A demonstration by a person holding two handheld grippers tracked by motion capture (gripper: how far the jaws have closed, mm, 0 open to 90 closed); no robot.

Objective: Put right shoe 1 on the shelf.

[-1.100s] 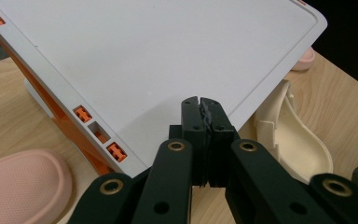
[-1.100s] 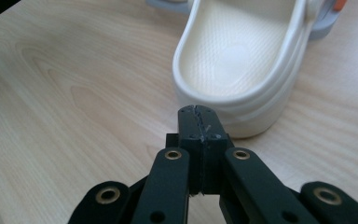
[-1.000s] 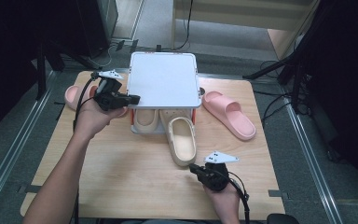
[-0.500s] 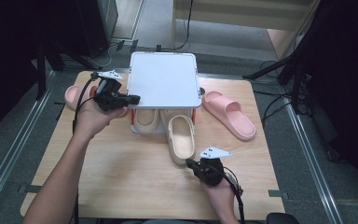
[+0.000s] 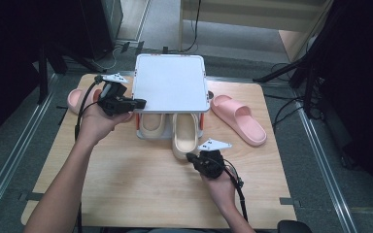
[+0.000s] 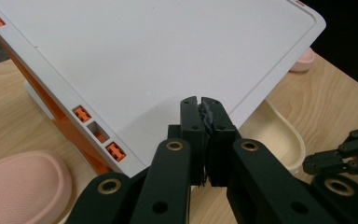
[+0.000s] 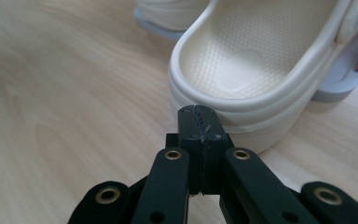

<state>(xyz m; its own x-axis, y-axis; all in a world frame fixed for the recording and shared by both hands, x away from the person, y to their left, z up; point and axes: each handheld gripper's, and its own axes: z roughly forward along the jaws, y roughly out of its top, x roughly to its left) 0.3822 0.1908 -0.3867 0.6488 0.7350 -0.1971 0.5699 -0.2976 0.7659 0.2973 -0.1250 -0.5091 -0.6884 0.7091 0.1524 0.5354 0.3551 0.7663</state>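
Wooden table, set on a grey floor between metal rails. Centre back: white two-tier shoe rack with orange side posts. Lower tier: one cream slipper fully under the shelf; second cream slipper beside it, heel end sticking out over the front edge. Pink slipper right of the rack; another pink slipper left of it. Left gripper: jaws closed together, empty, tips at the rack's left front corner. Right gripper: jaws closed together, empty, tips just at the heel of the protruding cream slipper; contact cannot be told.
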